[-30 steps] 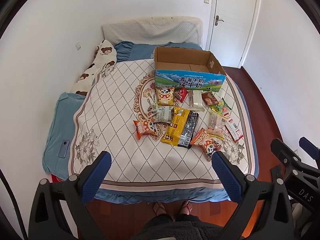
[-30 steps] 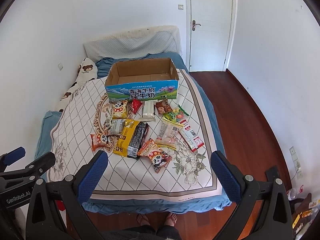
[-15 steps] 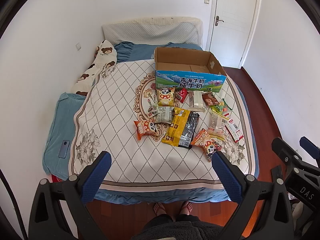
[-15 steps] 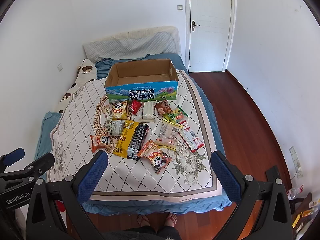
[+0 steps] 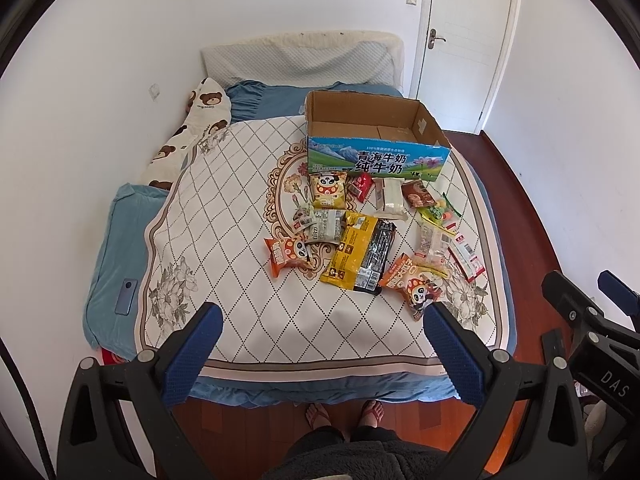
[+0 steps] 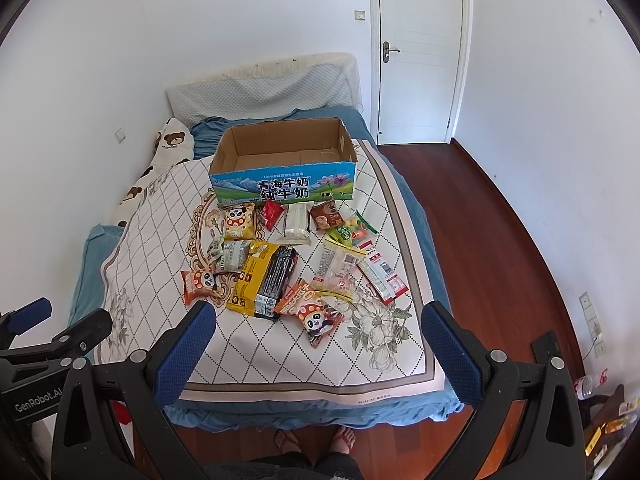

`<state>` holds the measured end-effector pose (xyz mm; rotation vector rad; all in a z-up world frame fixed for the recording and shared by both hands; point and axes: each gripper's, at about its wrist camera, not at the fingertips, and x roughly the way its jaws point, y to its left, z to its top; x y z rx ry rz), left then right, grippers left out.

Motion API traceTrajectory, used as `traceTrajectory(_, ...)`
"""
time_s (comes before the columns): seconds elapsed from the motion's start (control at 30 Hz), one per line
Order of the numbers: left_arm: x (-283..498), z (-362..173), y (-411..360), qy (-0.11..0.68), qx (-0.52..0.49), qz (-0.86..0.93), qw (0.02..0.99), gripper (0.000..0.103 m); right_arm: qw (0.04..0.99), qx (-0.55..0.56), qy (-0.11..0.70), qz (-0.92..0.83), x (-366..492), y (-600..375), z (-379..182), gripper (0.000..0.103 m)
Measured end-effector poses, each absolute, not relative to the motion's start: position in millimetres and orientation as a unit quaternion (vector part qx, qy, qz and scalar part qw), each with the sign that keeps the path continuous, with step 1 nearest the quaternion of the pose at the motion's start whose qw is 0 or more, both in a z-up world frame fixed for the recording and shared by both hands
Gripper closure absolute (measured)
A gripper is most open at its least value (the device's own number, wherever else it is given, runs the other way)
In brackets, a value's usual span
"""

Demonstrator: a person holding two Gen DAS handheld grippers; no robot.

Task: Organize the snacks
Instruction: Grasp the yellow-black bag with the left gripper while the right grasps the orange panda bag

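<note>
An open, empty cardboard milk box [image 5: 376, 136] [image 6: 282, 162] stands on the bed's patterned cover. Several snack packets lie in front of it: a large yellow and black bag [image 5: 360, 256] [image 6: 266, 274], orange panda packets [image 5: 288, 254] [image 5: 416, 286] [image 6: 316, 312], a white packet [image 5: 390, 198] and a red-white strip [image 6: 382, 274]. My left gripper [image 5: 320, 352] is open and empty, held above the bed's foot. My right gripper [image 6: 316, 354] is open and empty beside it.
The bed [image 5: 280, 344] fills the room's middle, with a bear-print pillow [image 5: 192, 136] and a phone [image 5: 126, 302] at its left edge. Wooden floor [image 6: 480, 240] runs along the right to a closed white door [image 6: 420, 52]. My feet [image 6: 316, 438] stand at the bed's foot.
Both grippers have drifted slightly; the views shift a little. Nothing on the bed has moved.
</note>
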<state>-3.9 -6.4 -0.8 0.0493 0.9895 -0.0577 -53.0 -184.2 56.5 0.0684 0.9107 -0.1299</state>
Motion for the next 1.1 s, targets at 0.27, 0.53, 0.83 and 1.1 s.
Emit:
traceTrajectory(0.27,34,-38,-14,0.499,0.063,-0.006,0.864,0.0,0.87,0.096,0.481,-0.048,-30,-215,20,0.0)
traceTrajectory(0.53,98,-108,-42,0.556,0.124,0.001,0.822,0.0,0.852,0.099,0.513,-0.041,25,-256,-47,0.0)
traceTrajectory(0.83,173,-190,-70,0.616,0.167,-0.033,0.769,0.0,0.798,0.123,0.59,0.015,88,-256,-147,0.01)
traceTrajectory(1.1,222,-256,-67,0.65,0.219,-0.084,0.723,0.0,0.757,0.017,0.648,0.086,127,-198,-230,0.029)
